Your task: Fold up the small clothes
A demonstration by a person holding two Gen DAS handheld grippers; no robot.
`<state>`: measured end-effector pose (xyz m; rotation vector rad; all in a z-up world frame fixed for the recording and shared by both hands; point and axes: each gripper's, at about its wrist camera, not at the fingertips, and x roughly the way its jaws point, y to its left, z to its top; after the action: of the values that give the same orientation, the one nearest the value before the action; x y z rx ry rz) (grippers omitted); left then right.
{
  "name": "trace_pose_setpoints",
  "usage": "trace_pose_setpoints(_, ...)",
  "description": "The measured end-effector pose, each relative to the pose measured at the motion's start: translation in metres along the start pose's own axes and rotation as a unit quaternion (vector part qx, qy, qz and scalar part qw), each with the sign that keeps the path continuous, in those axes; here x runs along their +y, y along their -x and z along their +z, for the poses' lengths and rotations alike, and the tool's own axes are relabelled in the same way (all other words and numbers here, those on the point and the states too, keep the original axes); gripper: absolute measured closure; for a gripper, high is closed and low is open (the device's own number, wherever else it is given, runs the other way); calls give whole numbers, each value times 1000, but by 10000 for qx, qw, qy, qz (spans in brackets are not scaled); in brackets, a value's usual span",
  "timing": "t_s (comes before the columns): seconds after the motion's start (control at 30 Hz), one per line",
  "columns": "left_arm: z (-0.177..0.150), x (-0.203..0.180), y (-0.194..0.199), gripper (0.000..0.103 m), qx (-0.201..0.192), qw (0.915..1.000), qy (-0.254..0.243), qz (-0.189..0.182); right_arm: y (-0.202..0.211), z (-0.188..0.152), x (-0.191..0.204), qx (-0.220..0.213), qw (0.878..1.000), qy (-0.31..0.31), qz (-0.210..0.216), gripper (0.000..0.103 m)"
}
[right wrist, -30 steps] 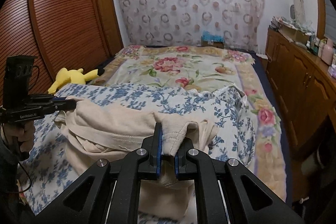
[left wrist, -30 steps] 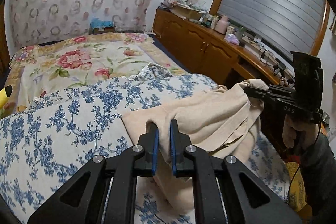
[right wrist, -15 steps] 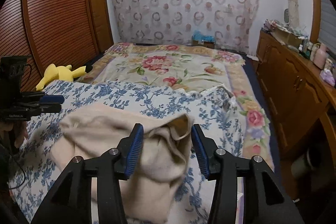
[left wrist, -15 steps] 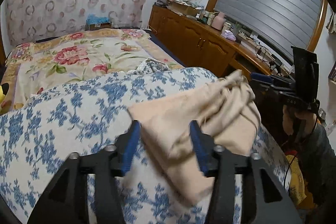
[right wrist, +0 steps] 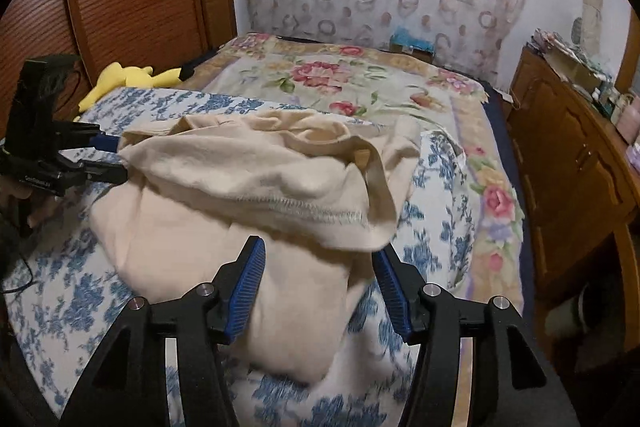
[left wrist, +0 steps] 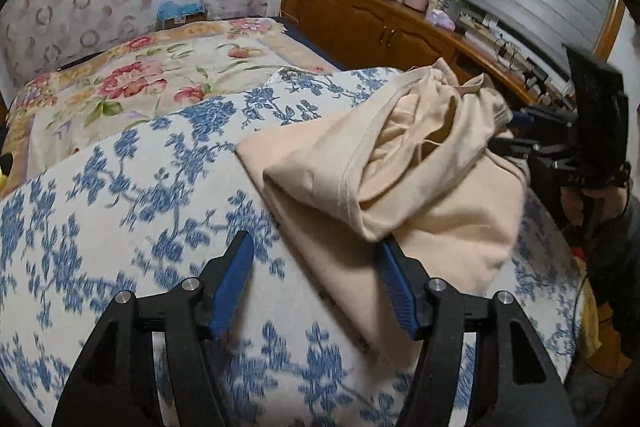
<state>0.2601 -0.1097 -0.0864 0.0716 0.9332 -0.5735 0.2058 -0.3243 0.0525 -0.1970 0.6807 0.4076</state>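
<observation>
Fingers (left wrist: pixel 236 279) of both grippers, left gripper (left wrist: pixel 316 287) and right gripper (right wrist: pixel 316 279), just opened wide, holding nothing; rumpled beige cotton garment (right wrist: pixel 248 179) lies bunched, so its loose top fold may slump.

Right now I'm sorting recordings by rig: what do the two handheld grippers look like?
Both match: the left gripper and right gripper have black angular frames with silver bolts and ribbed blue pads. A black boxy block tops each. A thin black cable hangs under the left one.

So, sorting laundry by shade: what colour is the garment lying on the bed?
Plain beige garment, no print; the right wrist view shows it best.
</observation>
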Motion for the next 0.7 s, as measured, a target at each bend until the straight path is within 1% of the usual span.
trace_pose_setpoints(0.13, 13, -2, -9, 39, -29, 9998, -119, 181, -11, 22, -2, -85, 9998, 107, -144, 45)
trace_pose_setpoints(0.23, 27, -1, -8, 39, -214, 9989, -217, 350, -16, 34, -7, -265, 9995, 54, -166, 45)
trace_pose_setpoints(0.33, 43, 6, -6, 39, -377, 9979, -190, 491, -18, 46, -17, -445, 9988, -24, -222, 46)
trace_pose_setpoints(0.43, 58, 20, -1, 39, -580, 9961, -25, 663, -20, 54, -33, -580, 9970, -304, -418, 46)
trace_pose_setpoints(0.47, 63, 26, 1, 39, -669, 9951, 57, 721, -21, 55, -40, -613, 9957, -447, -540, 46)
trace_pose_setpoints(0.53, 69, 39, 6, 39, -797, 9930, 237, 834, -22, 56, -52, -621, 9934, -691, -678, 46)
trace_pose_setpoints(0.6, 72, 53, 9, 39, -831, 9916, 447, 889, -23, 56, -58, -600, 9917, -897, -692, 46)
trace_pose_setpoints(0.7, 68, 58, 11, 39, -830, 9914, 543, 855, -20, 55, -49, -605, 9915, -948, -650, 46)
